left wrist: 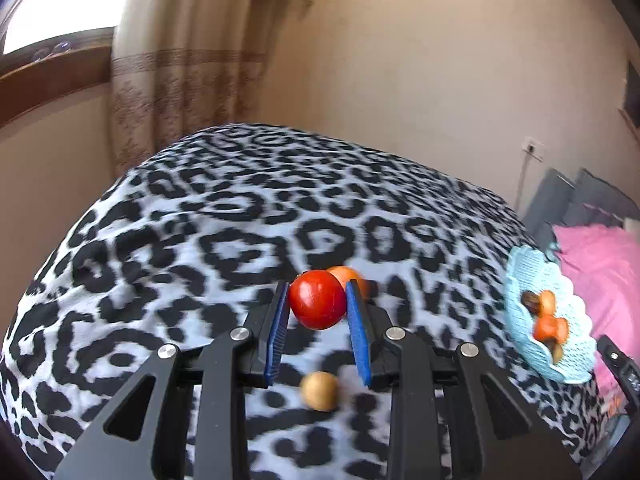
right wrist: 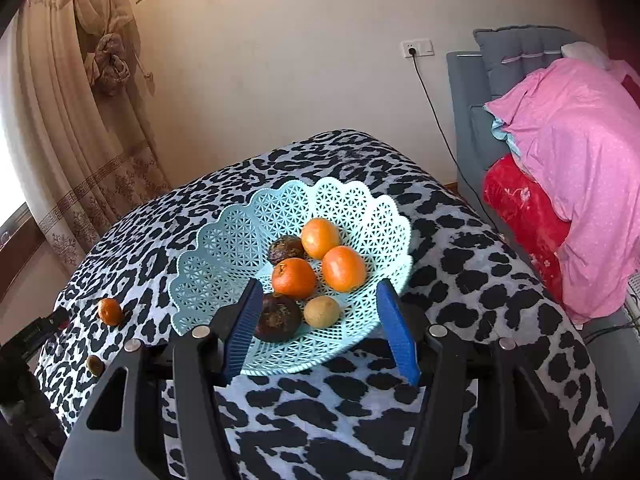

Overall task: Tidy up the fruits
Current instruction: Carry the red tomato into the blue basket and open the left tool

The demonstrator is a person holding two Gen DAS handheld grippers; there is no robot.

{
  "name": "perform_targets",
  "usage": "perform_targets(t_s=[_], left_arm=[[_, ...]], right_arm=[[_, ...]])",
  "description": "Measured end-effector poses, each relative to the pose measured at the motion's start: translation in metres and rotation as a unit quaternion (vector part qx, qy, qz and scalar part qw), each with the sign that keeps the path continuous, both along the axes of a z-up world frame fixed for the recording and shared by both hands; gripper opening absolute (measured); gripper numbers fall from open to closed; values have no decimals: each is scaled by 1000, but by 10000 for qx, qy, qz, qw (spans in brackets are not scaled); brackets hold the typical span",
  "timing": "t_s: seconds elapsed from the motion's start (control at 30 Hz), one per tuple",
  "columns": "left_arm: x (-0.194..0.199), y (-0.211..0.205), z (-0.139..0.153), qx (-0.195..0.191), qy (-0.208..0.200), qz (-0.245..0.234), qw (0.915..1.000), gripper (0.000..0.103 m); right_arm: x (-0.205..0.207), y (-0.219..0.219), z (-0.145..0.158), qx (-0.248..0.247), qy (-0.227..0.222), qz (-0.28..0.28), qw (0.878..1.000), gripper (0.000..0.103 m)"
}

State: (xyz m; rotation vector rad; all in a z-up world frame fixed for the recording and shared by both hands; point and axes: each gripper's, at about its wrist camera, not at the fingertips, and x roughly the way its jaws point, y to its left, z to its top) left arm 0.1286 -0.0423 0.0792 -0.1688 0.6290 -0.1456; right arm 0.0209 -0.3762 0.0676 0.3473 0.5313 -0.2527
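Left gripper (left wrist: 318, 300) pinches a red apple (left wrist: 318, 299) between its blue pads (left wrist: 280, 320), one pad pressed to each side, the apple lifted clear of the bench (left wrist: 180, 240), which wears a black-and-white leopard-print cover. Directly behind the apple, partly hidden by it and by the right-hand pad, one orange fruit (left wrist: 352, 276) lies on the cover; below the gripper, one small tan round fruit (left wrist: 320, 391) lies on the cover, blurred. Right gripper (right wrist: 318, 324) stands spread, nothing between its pads, poised over the near rim of the light blue lattice basket (right wrist: 224, 248). Basket sits on the bench cover near the middle in the right wrist view. Count in basket: three oranges (right wrist: 294, 278), two dark brown wrinkled fruits (right wrist: 278, 316), one small tan fruit (right wrist: 322, 312); six in all. The left pad of the right gripper covers part of the nearer dark fruit. Loose on the cover, well left of the basket in that view: one small orange (right wrist: 110, 311) and one small greenish-brown fruit (right wrist: 95, 365) near the bench edge. Surroundings: beige patterned curtain (right wrist: 80, 120) tied back at left, a wall socket (right wrist: 416, 48) with a black cord running down, a grey headboard (right wrist: 464, 100), pink bedding (right wrist: 580, 160) piled over a red blanket (right wrist: 520, 208) just beyond the bench's right edge.
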Motion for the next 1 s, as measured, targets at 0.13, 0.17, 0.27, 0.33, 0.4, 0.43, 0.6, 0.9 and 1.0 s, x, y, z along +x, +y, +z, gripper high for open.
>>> perform_targets(t_s=[0.13, 0.17, 0.27, 0.33, 0.4, 0.43, 0.6, 0.9, 1.0], left_arm=[[-6, -27, 10, 67, -72, -358, 9993, 29], [-7, -33, 12, 74, -81, -437, 9990, 29], [-8, -58, 16, 96, -69, -749, 9971, 29], [-8, -71, 18, 100, -48, -909, 9958, 29], [-8, -85, 19, 105, -27, -1085, 9940, 29], [-8, -95, 20, 119, -20, -1220, 9925, 29], [-9, -129, 20, 221, -41, -1616, 9866, 29], [-5, -180, 5, 373, 111, -2147, 9759, 29], [-5, -188, 2, 379, 124, -2260, 9733, 30]], right_arm=[[-1, -5, -3, -45, 9, -9, 10000, 61], [0, -6, -4, -54, 15, -7, 10000, 61], [0, -8, -5, -77, -2, -10, 10000, 61], [-2, -8, -5, -126, -46, -15, 9999, 61], [-3, -8, -6, -191, -90, -18, 9998, 62], [-4, -8, -7, -219, -117, -23, 9997, 62], [-5, -6, -10, -245, -186, 5, 9995, 69], [-7, -9, -15, -186, -209, -124, 9995, 69], [-7, -11, -15, -146, -212, -167, 9995, 69]])
